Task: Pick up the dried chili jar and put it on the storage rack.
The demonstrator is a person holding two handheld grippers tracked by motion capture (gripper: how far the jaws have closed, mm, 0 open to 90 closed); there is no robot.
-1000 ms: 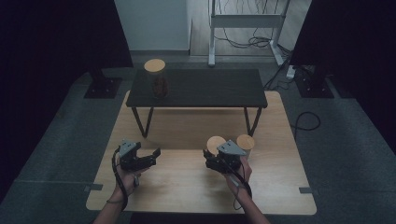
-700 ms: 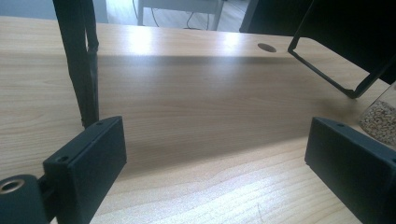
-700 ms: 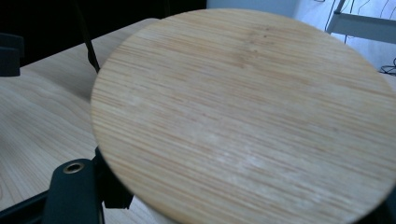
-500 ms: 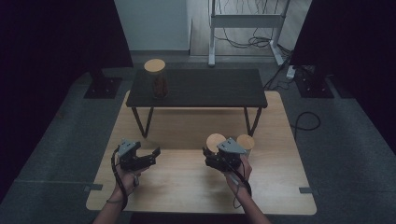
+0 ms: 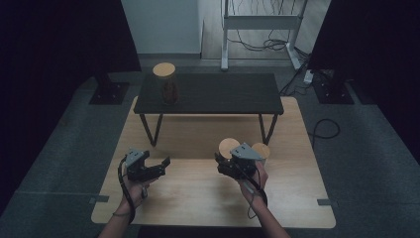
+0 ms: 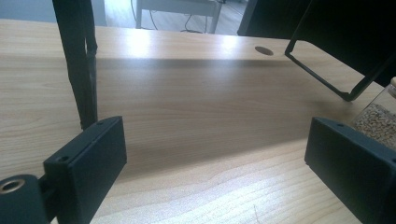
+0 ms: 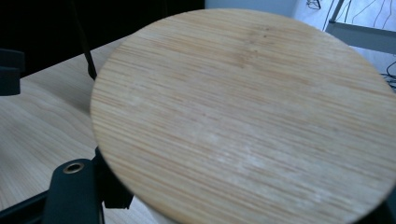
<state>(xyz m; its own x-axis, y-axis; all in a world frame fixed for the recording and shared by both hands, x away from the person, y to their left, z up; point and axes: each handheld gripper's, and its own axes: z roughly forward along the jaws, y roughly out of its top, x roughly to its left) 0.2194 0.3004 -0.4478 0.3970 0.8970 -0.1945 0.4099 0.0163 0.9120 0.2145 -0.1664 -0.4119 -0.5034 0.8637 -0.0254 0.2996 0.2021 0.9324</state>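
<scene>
Gripping a round bamboo lid (image 7: 247, 116) at its rim, the right tongs (image 5: 229, 161) hold its face tilted up toward their camera. Left tongs (image 5: 161, 166) gape, empty, above the desk (image 5: 198, 198).

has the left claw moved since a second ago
No. In the high view the left claw sits at the same spot on the light wooden table, equally far from the black bench leg behind it, jaws open.

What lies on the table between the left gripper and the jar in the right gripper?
Nothing: in the high view, bare wooden tabletop separates the open left gripper from the bamboo-lidded jar.
</scene>
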